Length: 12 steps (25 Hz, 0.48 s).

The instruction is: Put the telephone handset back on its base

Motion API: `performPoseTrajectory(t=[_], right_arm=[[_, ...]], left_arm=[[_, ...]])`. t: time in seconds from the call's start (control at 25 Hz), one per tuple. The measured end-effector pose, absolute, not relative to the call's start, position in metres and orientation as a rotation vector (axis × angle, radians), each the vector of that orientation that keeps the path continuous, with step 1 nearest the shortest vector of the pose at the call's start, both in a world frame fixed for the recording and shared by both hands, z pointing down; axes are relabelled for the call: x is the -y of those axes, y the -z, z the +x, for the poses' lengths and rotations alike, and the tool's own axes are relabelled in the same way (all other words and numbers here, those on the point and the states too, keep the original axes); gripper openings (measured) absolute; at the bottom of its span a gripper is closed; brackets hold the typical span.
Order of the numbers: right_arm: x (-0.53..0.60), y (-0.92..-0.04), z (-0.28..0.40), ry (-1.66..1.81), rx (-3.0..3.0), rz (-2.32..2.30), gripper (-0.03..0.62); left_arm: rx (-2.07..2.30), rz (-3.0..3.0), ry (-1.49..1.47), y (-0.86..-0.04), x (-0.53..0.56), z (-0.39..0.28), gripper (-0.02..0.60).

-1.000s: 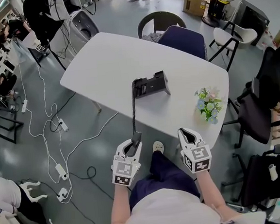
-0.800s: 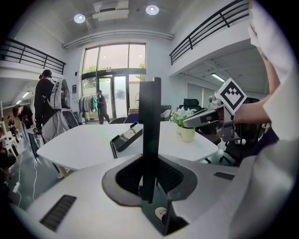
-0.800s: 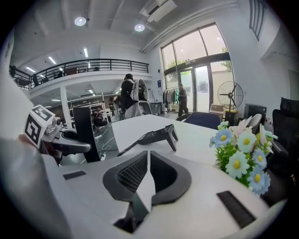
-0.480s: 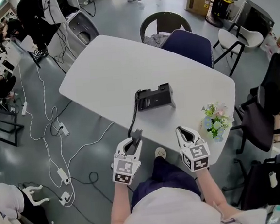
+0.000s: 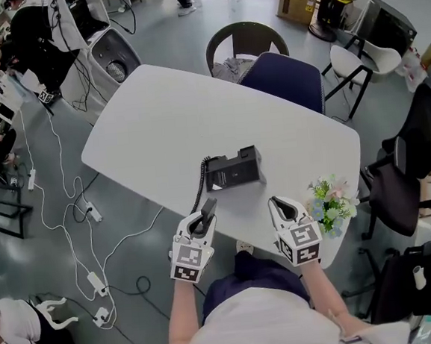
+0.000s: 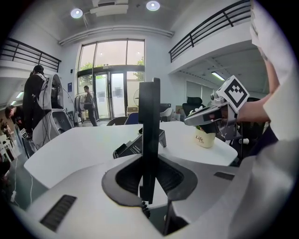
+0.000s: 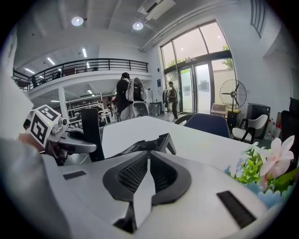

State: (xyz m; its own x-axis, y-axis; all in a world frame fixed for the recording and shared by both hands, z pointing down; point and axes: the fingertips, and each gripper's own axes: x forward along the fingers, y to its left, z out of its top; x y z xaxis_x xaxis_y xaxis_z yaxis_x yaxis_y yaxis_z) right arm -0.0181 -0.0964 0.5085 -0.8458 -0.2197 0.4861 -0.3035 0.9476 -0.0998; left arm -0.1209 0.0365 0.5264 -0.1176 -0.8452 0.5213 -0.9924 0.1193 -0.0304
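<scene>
telephone base (image 5: 234,169): a black, rectangular plastic unit lying on the white rounded table (image 5: 151,121); its cradle is empty.
handset (image 6: 149,112): a slim black plastic bar, off the telephone base on the person's side of it, standing upright at about the table's near edge.
left gripper (image 5: 199,223): clamped on the lower part of the handset, with a ribbed pad pressing each side.
right gripper (image 7: 148,158): clenched on nothing, its jaws meeting at the tips; it is on the person's side of the base, to the right of the handset.
coiled cord (image 5: 200,187): black, running from the base's left end towards the handset.
flowers (image 5: 329,202): a pale artificial bunch in a small white pot (image 6: 204,138), right of the base, near the table edge.
head view only: the cord's full run, a navy upholstered chair (image 5: 286,79) beyond the base, and white cables (image 5: 73,217) on the grey floor to its left.
left gripper view only: the grip on the handset close up, and the word "Life" printed on the pot.
right gripper view only: how its own jaws meet, with the base just past them.
</scene>
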Motion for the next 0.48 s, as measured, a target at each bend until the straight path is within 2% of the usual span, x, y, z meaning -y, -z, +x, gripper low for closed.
performPoseTrajectory(t=[0.48], right_arm=[[0.111,-0.512,-0.042,-0.278,2.663,0.345,0.041]], left_arm=[[1.975,1.794,-0.587,-0.529,-0.023,-0.138,0.084]])
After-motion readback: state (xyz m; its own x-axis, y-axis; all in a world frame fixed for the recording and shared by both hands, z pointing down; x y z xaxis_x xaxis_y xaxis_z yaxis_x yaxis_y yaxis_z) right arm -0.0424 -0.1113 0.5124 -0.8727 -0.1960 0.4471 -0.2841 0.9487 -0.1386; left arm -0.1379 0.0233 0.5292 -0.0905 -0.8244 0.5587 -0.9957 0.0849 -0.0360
